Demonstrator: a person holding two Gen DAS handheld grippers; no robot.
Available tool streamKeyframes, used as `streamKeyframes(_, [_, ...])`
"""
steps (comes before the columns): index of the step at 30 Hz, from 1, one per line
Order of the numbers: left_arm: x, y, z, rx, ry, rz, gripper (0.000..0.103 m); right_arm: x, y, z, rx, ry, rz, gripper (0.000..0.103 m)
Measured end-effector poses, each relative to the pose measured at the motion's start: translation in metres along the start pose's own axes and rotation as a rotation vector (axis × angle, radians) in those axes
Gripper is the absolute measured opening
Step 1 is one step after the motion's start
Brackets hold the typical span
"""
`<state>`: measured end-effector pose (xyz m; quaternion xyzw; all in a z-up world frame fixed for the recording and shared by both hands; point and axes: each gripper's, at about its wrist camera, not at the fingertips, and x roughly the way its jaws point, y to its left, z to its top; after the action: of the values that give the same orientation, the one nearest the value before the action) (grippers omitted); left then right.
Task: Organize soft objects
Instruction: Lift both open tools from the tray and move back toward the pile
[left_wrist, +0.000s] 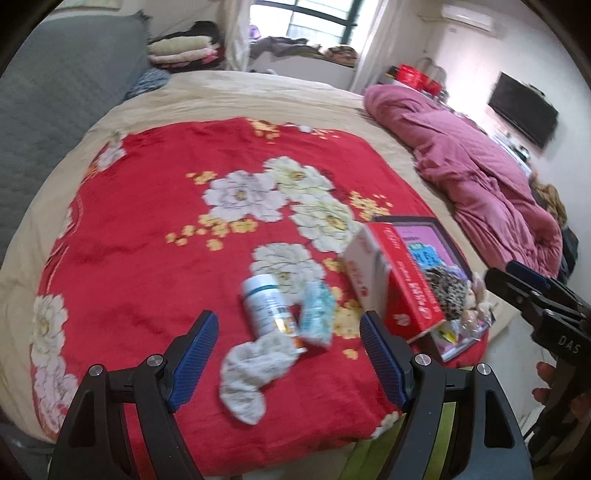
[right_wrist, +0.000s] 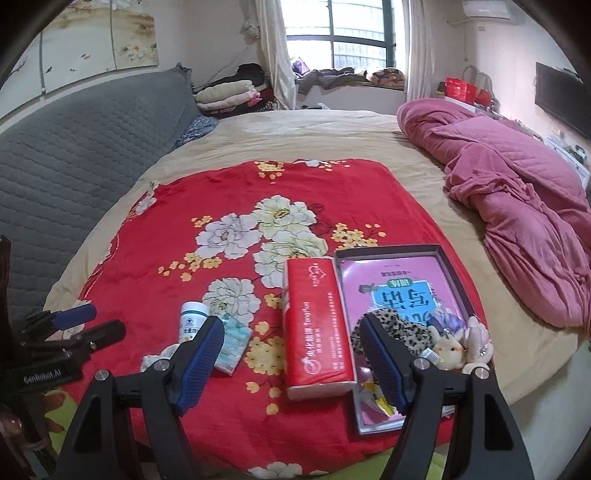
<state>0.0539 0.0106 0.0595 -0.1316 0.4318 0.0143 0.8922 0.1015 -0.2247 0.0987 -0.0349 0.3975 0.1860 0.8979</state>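
I took the red tissue pack (right_wrist: 317, 328) as my landmark: a long, soft-cornered brick in glossy red wrap, lying on the plush red floral blanket (right_wrist: 155, 258) that covered the middle of the bed. Just to its right sat the shallow dark-rimmed box (right_wrist: 452, 273), rectangular, with a pink printed book flat inside. In the box's near end, right of the pack, lay a fuzzy leopard-print piece (right_wrist: 399, 326) and a small cream plush toy (right_wrist: 452, 349) with pinkish ears (the two soft things touched each other).

To the pack's left stood out a hard white cylindrical pill bottle (left_wrist: 267, 306), lying on its side, with a crinkly pale-blue packet (left_wrist: 317, 314) beside it. Nearer me than those, left of the pack, a nubby grey-white sock (left_wrist: 251, 373) lay crumpled and bent on the blanket.

My left gripper (left_wrist: 286, 363) hung with its ribbed blue pads spread wide, empty, the sock and bottle showing between them. My right gripper (right_wrist: 291, 362) was likewise spread apart and held nothing, its fingers framing the near end of the tissue pack. Far right of the pack, a quilted pink duvet (right_wrist: 517, 206) lay heaped.
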Motion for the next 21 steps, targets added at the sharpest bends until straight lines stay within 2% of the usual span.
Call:
streamKeyframes(5, [-0.006,0.032,-0.004,-0.056,-0.005,0.03,0.08,0.004,0.015,0.002,-0.02,0.006,0.023,0.075])
streamKeyframes(11, [-0.003,0.051,-0.018,-0.071,0.021,0.063,0.08,0.022,0.042,-0.003,-0.062,0.043,0.064,0.075])
streamKeyframes(21, [0.019,0.046,-0.041,-0.046,0.081,0.062,0.08,0.043,0.065,-0.019,-0.103,0.103,0.096,0.075])
